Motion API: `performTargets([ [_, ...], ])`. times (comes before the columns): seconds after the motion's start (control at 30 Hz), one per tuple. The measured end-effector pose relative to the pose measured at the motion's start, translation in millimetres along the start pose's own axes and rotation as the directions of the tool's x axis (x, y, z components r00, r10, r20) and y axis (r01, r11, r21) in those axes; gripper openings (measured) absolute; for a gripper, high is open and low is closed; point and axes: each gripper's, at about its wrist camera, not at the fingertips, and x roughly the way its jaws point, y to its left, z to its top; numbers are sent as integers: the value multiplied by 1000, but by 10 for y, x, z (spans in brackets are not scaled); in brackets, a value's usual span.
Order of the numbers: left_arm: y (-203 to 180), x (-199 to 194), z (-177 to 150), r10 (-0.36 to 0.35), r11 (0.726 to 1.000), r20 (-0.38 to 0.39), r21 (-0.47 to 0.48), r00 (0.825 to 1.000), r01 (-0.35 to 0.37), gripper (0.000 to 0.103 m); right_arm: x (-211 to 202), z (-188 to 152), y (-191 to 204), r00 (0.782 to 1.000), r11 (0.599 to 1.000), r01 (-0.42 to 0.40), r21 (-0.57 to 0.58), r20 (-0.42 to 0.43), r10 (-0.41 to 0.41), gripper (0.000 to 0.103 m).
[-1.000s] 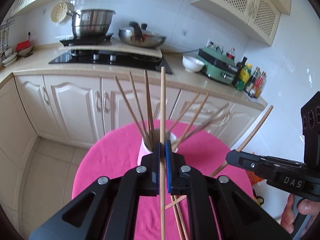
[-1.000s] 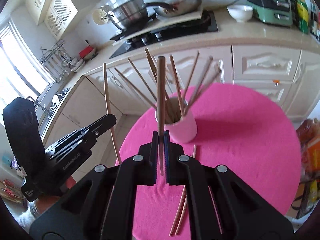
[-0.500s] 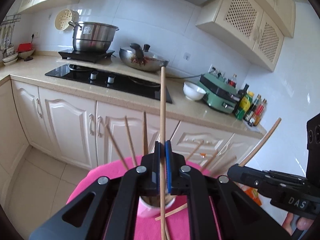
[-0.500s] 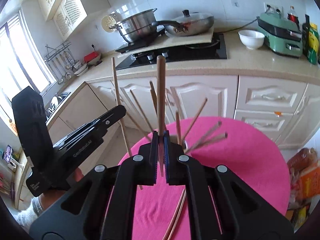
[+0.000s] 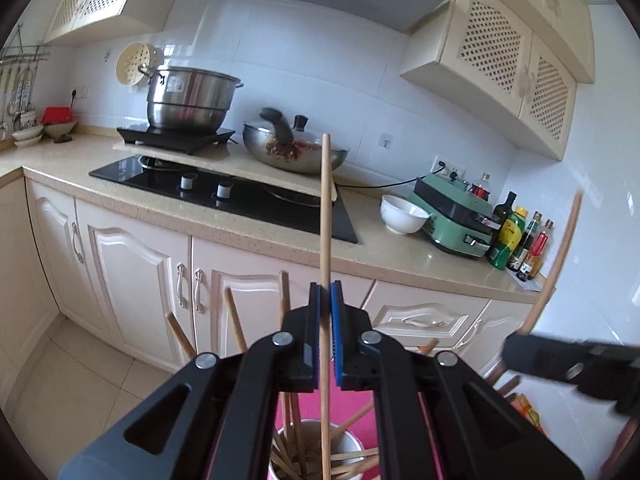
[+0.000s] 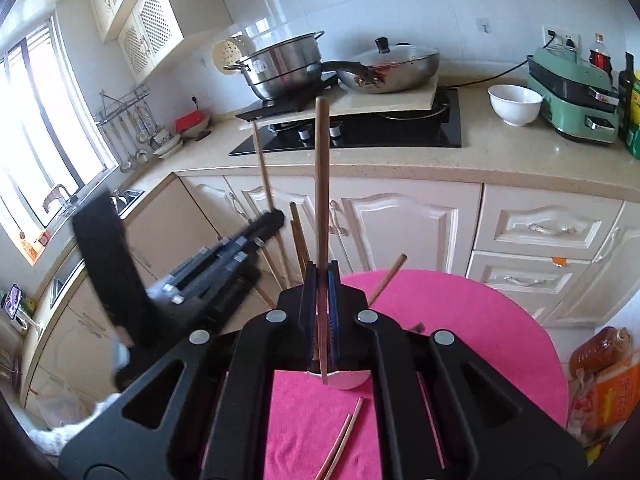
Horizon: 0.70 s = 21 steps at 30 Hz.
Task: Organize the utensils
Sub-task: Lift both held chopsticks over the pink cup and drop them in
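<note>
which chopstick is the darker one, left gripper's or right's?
The right gripper holds the darker, reddish-brown chopstick; the left gripper's chopstick is pale tan.

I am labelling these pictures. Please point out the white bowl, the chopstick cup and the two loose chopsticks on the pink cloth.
white bowl (image 6: 515, 105): right wrist view, outer wall.
chopstick cup (image 5: 352, 442): left wrist view, right rim.
loose chopsticks (image 6: 343, 438): right wrist view, middle of the pair.

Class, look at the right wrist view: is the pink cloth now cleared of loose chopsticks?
No. Two loose chopsticks lie on the pink cloth just in front of the cup.
</note>
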Motion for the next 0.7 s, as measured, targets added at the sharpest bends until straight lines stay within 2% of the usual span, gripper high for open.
performTargets([
  [0.3, 24, 164, -285, 42, 999, -25, 22, 999, -42, 6, -11, 83, 32, 1000, 1000, -16, -17, 22, 17, 6],
  [0.57, 61, 74, -423, 39, 999, -60, 12, 997, -38, 6, 107, -62, 54, 1000, 998, 18, -55, -15, -19, 6],
  [0.7, 103, -18, -472, 37, 999, -77, 7, 996, -36, 6, 84, -131, 113, 999, 996, 34, -77, -2, -34, 6],
])
